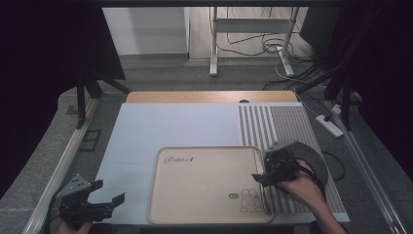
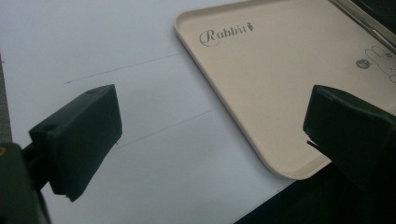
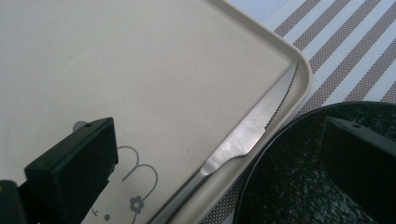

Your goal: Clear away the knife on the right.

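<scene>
From the high view, you worked at a pale blue mat [image 1: 160,129] laid on a wooden table [image 1: 209,96], with a grey striped placemat [image 1: 277,124] along its three o'clock side; beyond, at twelve o'clock, stood white desk legs [image 1: 213,44], tangled cables and a power strip [image 1: 330,125] on grey carpet. A beige tray [image 1: 204,183] printed "Rabbit" sat at the mat's six o'clock edge. Your left gripper [image 1: 100,197] hung at the mat's seven o'clock corner, jaws spread wide and holding nothing. Your right gripper [image 1: 263,178] sat at the tray's three o'clock rim, above a dark round pan [image 1: 319,163] on the striped placemat. In the left gripper view, the jaws of the left gripper [image 2: 210,135] stood far apart over the blue mat [image 2: 93,46], with the tray's [image 2: 280,70] rounded corner between them, untouched. In the right gripper view, the right gripper [image 3: 224,154] was open too, one jaw over the tray's [image 3: 140,70] rabbit drawing [image 3: 135,186], the other over the speckled pan [image 3: 289,186]. A serrated table knife [image 3: 243,135] lay inside the tray along its rim, between the jaws; whether either jaw touched it you could not tell.
</scene>
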`<state>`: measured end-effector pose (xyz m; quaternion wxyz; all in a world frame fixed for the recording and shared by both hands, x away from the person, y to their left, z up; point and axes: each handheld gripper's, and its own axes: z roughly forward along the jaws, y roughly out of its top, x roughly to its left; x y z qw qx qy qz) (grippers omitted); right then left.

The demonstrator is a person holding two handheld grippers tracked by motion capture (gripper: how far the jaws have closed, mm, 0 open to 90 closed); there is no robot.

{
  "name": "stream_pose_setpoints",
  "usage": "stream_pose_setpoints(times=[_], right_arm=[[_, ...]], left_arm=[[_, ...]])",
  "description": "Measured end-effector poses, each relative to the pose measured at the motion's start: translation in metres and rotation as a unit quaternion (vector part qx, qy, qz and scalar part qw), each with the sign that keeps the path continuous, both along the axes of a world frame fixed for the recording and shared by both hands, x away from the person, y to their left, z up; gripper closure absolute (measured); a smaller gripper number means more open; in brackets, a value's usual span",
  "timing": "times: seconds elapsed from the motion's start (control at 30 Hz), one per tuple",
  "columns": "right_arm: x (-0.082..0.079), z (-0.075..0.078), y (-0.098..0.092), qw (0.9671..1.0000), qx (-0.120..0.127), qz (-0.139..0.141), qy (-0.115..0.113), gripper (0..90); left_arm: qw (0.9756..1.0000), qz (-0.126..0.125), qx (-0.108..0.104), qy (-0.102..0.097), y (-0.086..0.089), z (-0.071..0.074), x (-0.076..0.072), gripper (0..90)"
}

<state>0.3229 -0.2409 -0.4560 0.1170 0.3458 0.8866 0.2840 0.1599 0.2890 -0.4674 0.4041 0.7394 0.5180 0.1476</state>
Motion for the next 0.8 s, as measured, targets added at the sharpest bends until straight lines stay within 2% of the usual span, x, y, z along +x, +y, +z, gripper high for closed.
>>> stream_pose_setpoints(times=[0.43,0.8], right_arm=[[-0.009,0.002,-0.013,0.9998,0.010,-0.017,-0.009,0.0],[-0.014,0.002,-0.014,0.9997,0.006,-0.021,-0.012,0.0]], left_arm=[[1.0000,0.000,0.001,0.000,0.000,0.000,0.000,4.4],[1.0000,0.001,-0.001,0.000,0.000,0.000,0.000,4.4]])
